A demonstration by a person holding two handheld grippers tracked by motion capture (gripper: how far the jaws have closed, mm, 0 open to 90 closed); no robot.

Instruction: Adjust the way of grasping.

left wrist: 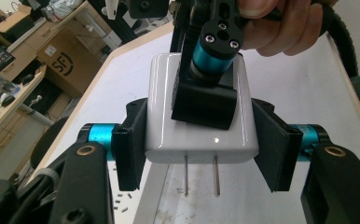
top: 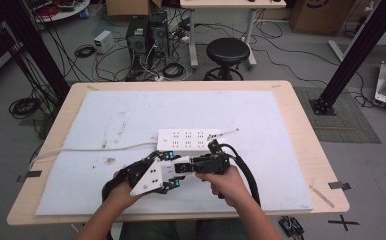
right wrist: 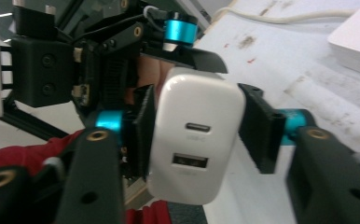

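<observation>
A: Where is the charger?

B: The white wall charger (left wrist: 200, 126) is held up above the near middle of the table, between the two grippers. In the left gripper view the left gripper (left wrist: 200, 147) has its black pads pressed on the charger's two sides, so it is clamped on it, with the two metal prongs (left wrist: 201, 174) pointing back toward the camera.

A: And the other gripper?

B: In that same view a pad of the right gripper (left wrist: 205, 100) lies flat on the charger's upper face, with the right hand (left wrist: 280, 25) behind it. The right gripper view shows the opposite end: the port face, with a small oval port above a wider rectangular one. There the right gripper (right wrist: 194, 133) has one pad against one side of the charger (right wrist: 197, 140), while the other pad looks just off the other side. I cannot tell whether it is truly clamped.

A: What does the high view add?

B: Both grippers meet nose to nose, left gripper (top: 168, 172) and right gripper (top: 191, 165), just in front of a white power strip (top: 188, 140). Its white cord (top: 101, 147) runs off to the table's left edge.

A: The surface?

B: A pale wooden table (top: 301, 130) covered by a light blue-white mat (top: 131, 115) with small dark stains.

A: The room?

B: Grey floor, a black round stool (top: 227, 52), computer towers with tangled cables, cardboard boxes, black frame posts.
</observation>
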